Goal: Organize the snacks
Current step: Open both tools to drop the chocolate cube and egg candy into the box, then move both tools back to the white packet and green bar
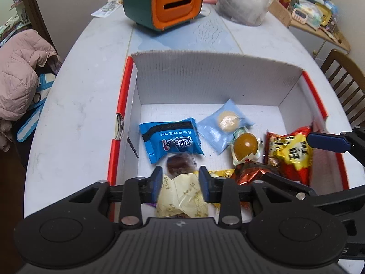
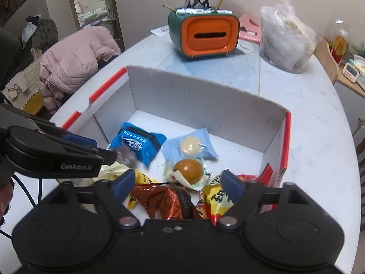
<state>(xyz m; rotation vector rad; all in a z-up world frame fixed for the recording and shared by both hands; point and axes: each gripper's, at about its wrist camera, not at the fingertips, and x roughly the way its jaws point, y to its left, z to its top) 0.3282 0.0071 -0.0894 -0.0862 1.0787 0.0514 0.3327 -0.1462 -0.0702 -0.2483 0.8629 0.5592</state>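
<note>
The left tongs [image 1: 181, 180], low in the centre of the left wrist view, are closed partway onto a pale yellow snack packet [image 1: 182, 202] with a dark brown piece showing through its clear top end; both blue pads touch its sides. The packet hangs over the near end of the white cardboard box [image 1: 205, 73].

The right tongs [image 2: 178, 183], at the bottom centre of the right wrist view, stand wide apart with nothing between the pads, hovering above a crinkled brown foil packet [image 2: 164, 202] and a red and yellow packet [image 2: 216, 202]. In the left wrist view one blue pad of the right tongs enters from the right edge, over that red and yellow packet.

Further into the box, toward mid-frame, lie a brown egg in a clear wrapper [image 1: 246, 147], a light blue packet with a round pale cake [image 1: 224, 125] just beyond it, and a bright blue packet [image 1: 171, 140] to its left, touching the light blue one at a corner. The box has red-edged side walls and sits on the white marbled tabletop [image 1: 79, 105].

At the top of both views stand a green and orange tissue holder [image 1: 163, 2] and, to its right, a clear plastic bag [image 1: 243, 0]. A pink padded coat [image 1: 20, 73] lies at the left edge.
</note>
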